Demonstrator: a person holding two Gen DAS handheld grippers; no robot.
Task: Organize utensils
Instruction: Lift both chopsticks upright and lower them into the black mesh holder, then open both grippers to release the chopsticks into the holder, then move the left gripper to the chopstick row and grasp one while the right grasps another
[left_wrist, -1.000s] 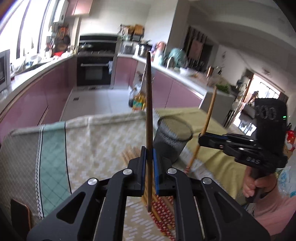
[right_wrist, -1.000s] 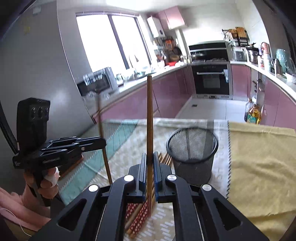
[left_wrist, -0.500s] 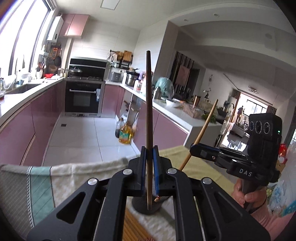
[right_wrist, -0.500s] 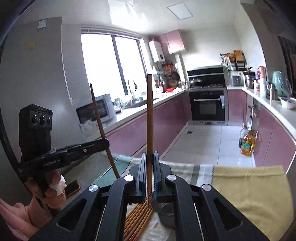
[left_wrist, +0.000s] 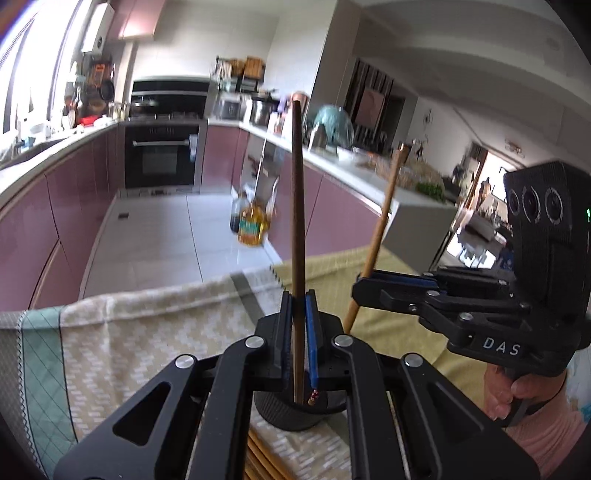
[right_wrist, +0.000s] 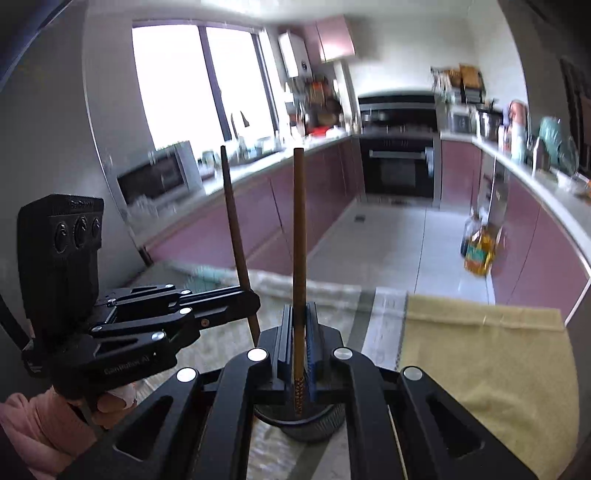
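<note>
Both hands carry their tongs side by side over the cloth-covered table, each one clenched on a single chopstick. The left gripper (left_wrist: 298, 332) grasps a dark chopstick (left_wrist: 297, 206) between its blue pads; the stick stands almost straight up, long axis vertical, its thicker end high above the jaws and its thin end poking out just beneath them, down into the mouth of the black mesh cup (left_wrist: 291, 415) that sits directly under the fingers. The right gripper (right_wrist: 298, 343) pinches a lighter brown chopstick (right_wrist: 298, 236) the same way, upright, with the patterned tip hanging below the pads and over the same cup (right_wrist: 306, 424). From the left tongs the right gripper (left_wrist: 364, 291) shows off to the right and close by, and its chopstick (left_wrist: 382, 218) leans a little, top tilted to the right. From the right tongs the left gripper (right_wrist: 243, 299) sits just to the left, its dark stick (right_wrist: 232, 218) slanting with the top leaning left. More chopsticks (left_wrist: 266, 458) lie flat on the patterned cloth (left_wrist: 147, 332) below and just left of the left tongs, beside the cup. A yellow cloth (right_wrist: 487, 362) covers the table to the right of the right tongs.
</note>
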